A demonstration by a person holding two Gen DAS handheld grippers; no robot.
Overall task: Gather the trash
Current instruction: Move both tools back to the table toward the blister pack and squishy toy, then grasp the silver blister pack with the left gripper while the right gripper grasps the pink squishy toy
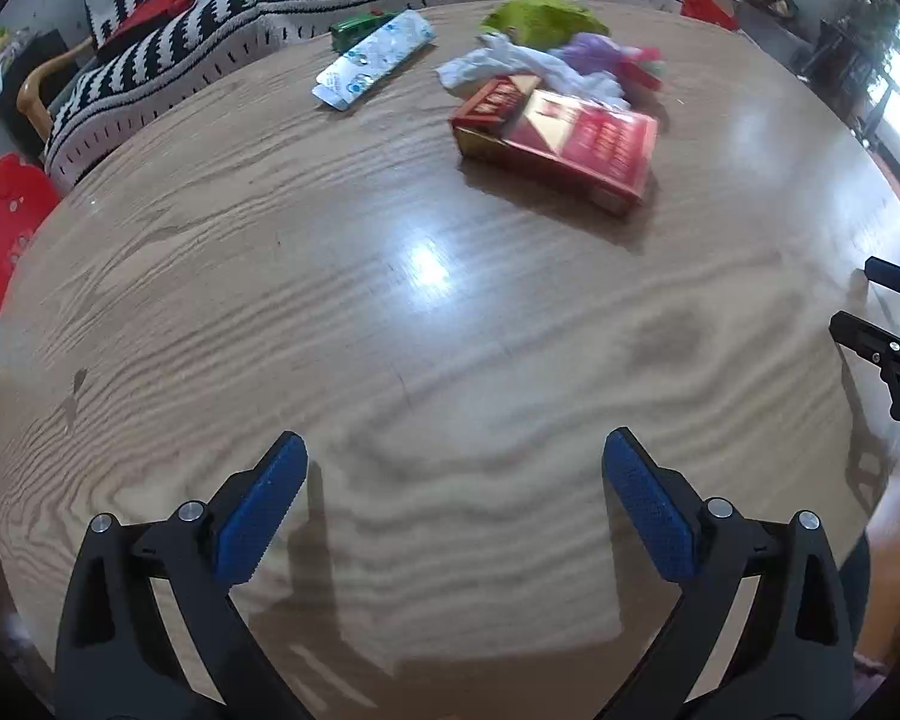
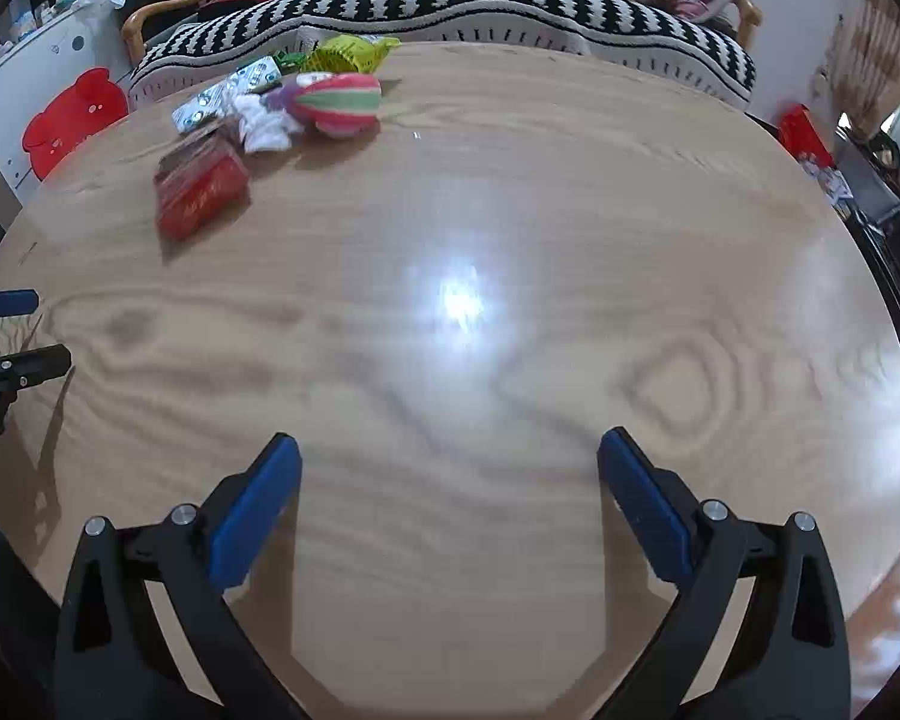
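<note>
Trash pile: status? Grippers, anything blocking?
Left gripper open, empty. Right gripper open, empty. Red box, white tissue, blister pack untouched at table's far side. Path clear.

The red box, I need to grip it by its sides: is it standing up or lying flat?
Lying flat. The red box rests on its broad face on the table, its printed front facing up.

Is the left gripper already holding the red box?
No, the left gripper is open and empty, and the red box lies farther off on the table.
</note>
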